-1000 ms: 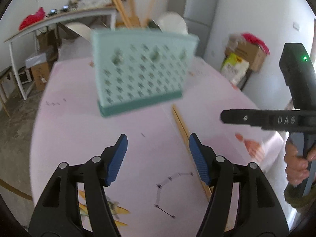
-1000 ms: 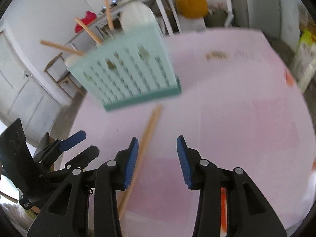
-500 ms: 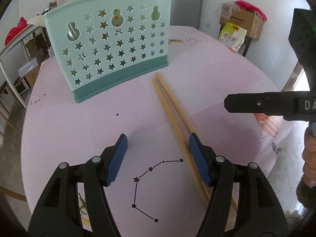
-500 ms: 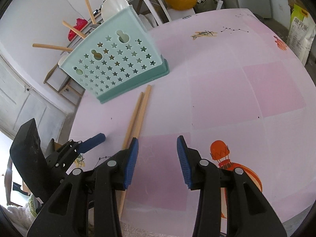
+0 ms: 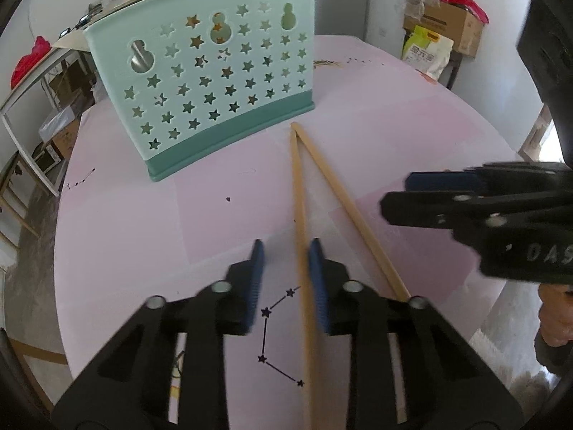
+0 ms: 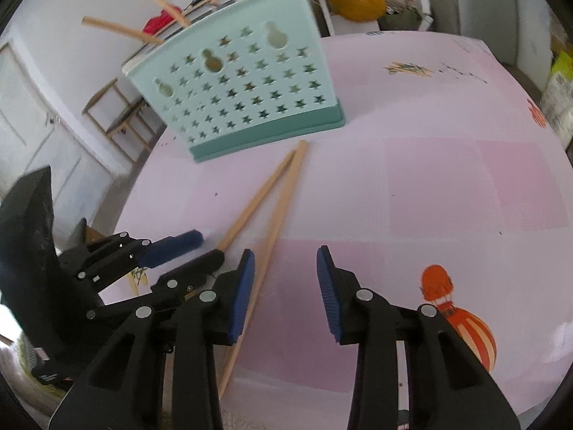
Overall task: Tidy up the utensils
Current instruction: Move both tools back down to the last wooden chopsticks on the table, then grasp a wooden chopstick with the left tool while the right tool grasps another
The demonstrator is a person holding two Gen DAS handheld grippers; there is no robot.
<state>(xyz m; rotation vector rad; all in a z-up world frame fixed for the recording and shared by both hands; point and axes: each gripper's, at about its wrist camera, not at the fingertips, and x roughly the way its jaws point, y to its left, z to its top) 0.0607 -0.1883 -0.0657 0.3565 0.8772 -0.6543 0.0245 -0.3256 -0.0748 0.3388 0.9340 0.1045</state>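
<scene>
Left gripper [image 5: 284,251], lower centre of its view, jaws closing around one chopstick [image 5: 299,193]; only the right pad touches it. Right gripper [image 6: 285,261] narrowing too, nothing between its pads; second chopstick [image 6: 277,211] just left of it. Mint utensil holder [image 5: 211,82] upright, upper left, on the pink table [image 5: 394,125].

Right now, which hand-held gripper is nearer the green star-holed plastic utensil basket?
Hard to call. Left hand-held gripper and right hand-held gripper both sit well short of the basket, over the chopsticks.
</scene>
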